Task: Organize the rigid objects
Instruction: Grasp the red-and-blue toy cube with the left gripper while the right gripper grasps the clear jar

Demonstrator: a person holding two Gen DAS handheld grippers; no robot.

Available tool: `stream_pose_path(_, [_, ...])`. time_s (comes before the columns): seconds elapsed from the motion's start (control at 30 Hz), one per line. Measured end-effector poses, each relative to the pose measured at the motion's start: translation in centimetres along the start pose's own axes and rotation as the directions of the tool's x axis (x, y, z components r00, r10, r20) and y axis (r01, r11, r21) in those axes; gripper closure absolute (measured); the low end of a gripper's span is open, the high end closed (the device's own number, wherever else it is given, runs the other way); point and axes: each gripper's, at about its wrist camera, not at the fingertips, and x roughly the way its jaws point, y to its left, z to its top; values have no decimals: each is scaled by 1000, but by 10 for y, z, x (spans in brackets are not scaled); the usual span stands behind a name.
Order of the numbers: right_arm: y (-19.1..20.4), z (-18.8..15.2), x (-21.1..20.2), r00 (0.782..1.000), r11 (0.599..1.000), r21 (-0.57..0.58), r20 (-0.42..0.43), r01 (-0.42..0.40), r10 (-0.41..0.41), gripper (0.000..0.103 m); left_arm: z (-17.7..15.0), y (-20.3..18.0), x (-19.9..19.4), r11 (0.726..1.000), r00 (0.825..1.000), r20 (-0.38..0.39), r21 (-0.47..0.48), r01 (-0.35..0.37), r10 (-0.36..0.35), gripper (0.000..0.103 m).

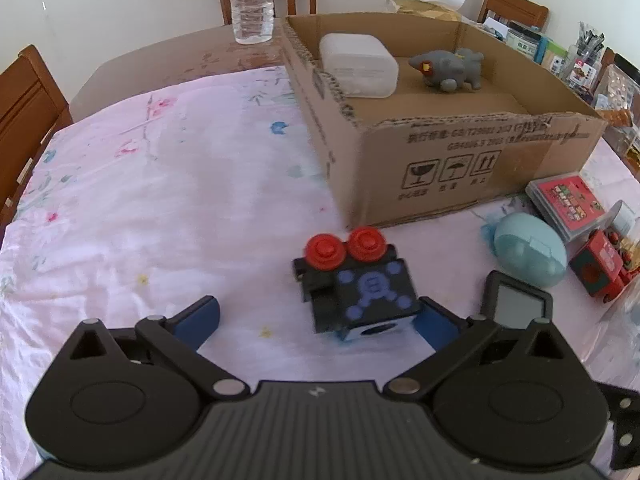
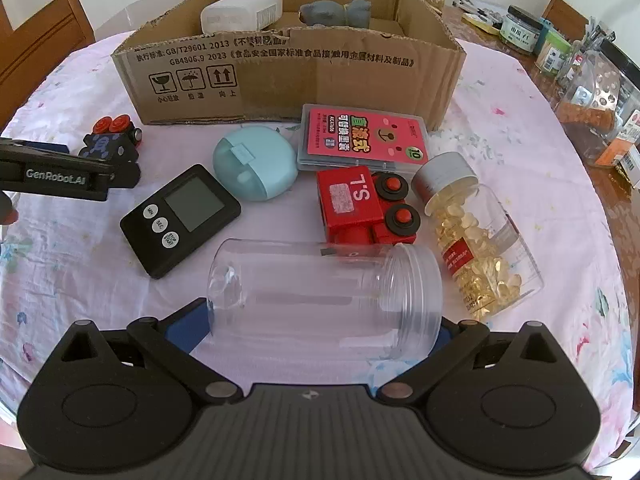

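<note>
From over the left gripper [image 1: 316, 320], the black toy car [image 1: 356, 286] with two red wheels lies on the pink cloth [image 1: 160, 200] at about one o'clock of the fingers, hard by the right-hand blue pad [image 1: 434, 330]; whether that pad touches it I cannot tell, as the car covers the pad's tip. The jaws are spread wide with bare cloth between them. This view alone shows a water bottle [image 1: 252, 4] at twelve o'clock, behind the cardboard box [image 1: 460, 160], and looks down into the box on the white container [image 1: 358, 64] and the grey animal figure [image 1: 448, 68].

From over the right gripper [image 2: 320, 328], far more of the clutter shows: a clear jar [image 2: 324, 296] lying on its side right across the fingers, mouth toward three o'clock, a black timer [image 2: 180, 220] at eleven o'clock, a pale blue egg-shaped case [image 2: 256, 164], a red card case [image 2: 364, 138], a red toy train [image 2: 368, 208] and a capsule bottle [image 2: 476, 232] at two o'clock. The jar sits between the spread jaws, but both pad tips are hidden behind it, so a grip cannot be confirmed.

In the left view the timer [image 1: 516, 304], the blue case [image 1: 528, 252], the card case [image 1: 568, 204] and the train [image 1: 600, 268] crowd the edge at three o'clock, partly cut off. In the right view the left gripper [image 2: 52, 176] enters at nine o'clock, half covering the black car [image 2: 112, 144].
</note>
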Motion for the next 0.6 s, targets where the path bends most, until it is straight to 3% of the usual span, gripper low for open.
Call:
stream_pose_path(0.23, [0,0,-3,1000,999,27,-5,18,-17,0,-1,0,-1,1000,1000,2,-18,-17,17,0])
stream_pose_path(0.37, [2,0,-14,998,999,32,45,33,-34,0,-1,-3,-2,1000,1000,3,-10,-27,27,1])
stream_pose_path(0.53, [8,5,-19,993,998,11,95,66,-67,1,0,-10,-5,999,999,15,19,-33,33,12])
stream_pose_path(0.6, [8,7,-19,992,996,7,93,85,-85,8,1,-12,-6,999,999,17,23,-33,33,15])
